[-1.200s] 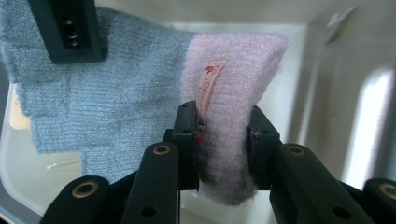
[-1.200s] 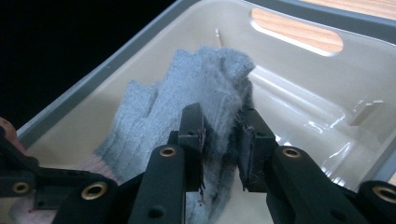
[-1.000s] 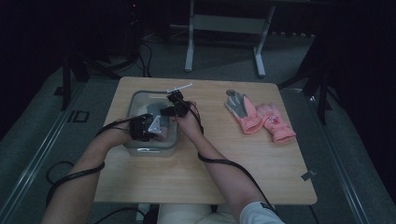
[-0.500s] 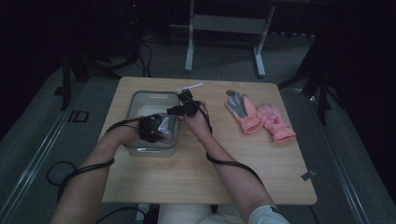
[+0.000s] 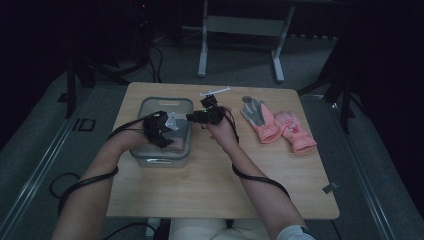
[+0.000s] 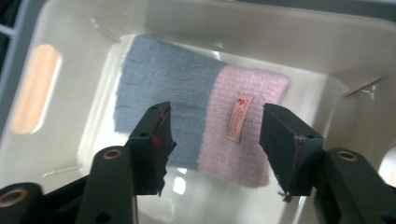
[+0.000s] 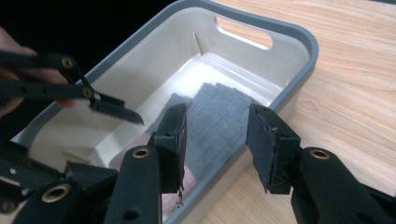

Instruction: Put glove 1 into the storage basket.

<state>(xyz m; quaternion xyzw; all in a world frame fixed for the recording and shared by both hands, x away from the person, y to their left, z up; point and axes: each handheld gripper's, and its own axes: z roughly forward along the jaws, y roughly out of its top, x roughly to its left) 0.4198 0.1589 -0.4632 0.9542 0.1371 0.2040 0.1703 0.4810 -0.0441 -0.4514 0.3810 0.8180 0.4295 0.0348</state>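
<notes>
Folded grey-pink glove (image 6: 201, 119) flat on bin (image 5: 150, 155) floor, toward 9 o'clock of table (image 5: 210, 190). Left gripper (image 6: 212, 135) hovering above, jaws wide, empty. Right gripper (image 7: 215, 140) at bin's 3 o'clock rim, wide, empty. Best lowered straight, pinching glove mid-fold.

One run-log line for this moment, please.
left gripper: open above grey-pink knit glove in bin | right gripper: open at bin rim | pink gloves: on table

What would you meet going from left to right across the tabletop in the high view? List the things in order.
Left hand-held gripper over the grey bin → right hand-held gripper → grey-and-pink glove → pink glove → small grey piece near the table's right edge.
</notes>
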